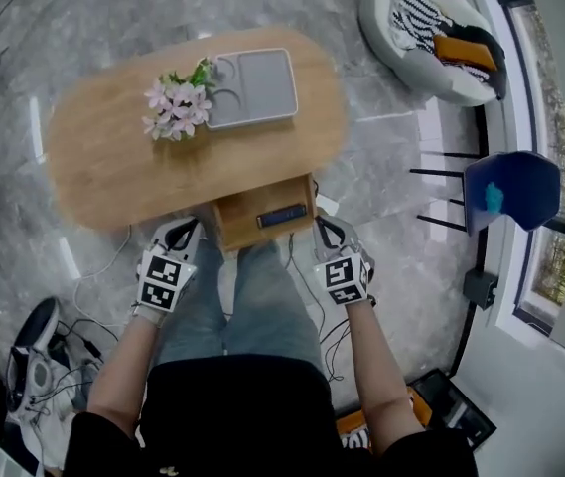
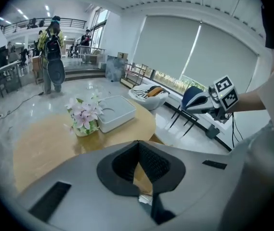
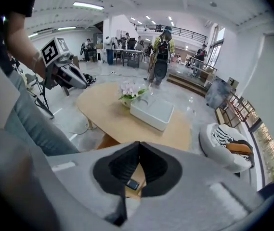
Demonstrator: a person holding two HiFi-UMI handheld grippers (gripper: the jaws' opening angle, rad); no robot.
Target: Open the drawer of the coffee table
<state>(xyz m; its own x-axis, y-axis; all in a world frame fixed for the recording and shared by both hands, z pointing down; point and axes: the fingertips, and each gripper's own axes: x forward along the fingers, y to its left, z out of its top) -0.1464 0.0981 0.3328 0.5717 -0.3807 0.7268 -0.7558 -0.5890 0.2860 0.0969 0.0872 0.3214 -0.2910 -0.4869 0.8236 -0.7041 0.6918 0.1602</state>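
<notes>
Left gripper (image 1: 187, 231) and right gripper (image 1: 326, 229), jaws pressed together, holding nothing, either side of open drawer (image 1: 262, 213), coffee table (image 1: 103, 162)

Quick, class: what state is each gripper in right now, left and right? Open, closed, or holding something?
Left gripper: closed, holding nothing.
Right gripper: closed, holding nothing.

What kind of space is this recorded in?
Likely a large open office lobby or showroom: polished stone floor, a railed mezzanine, and people at desks behind the oval coffee table.
</notes>
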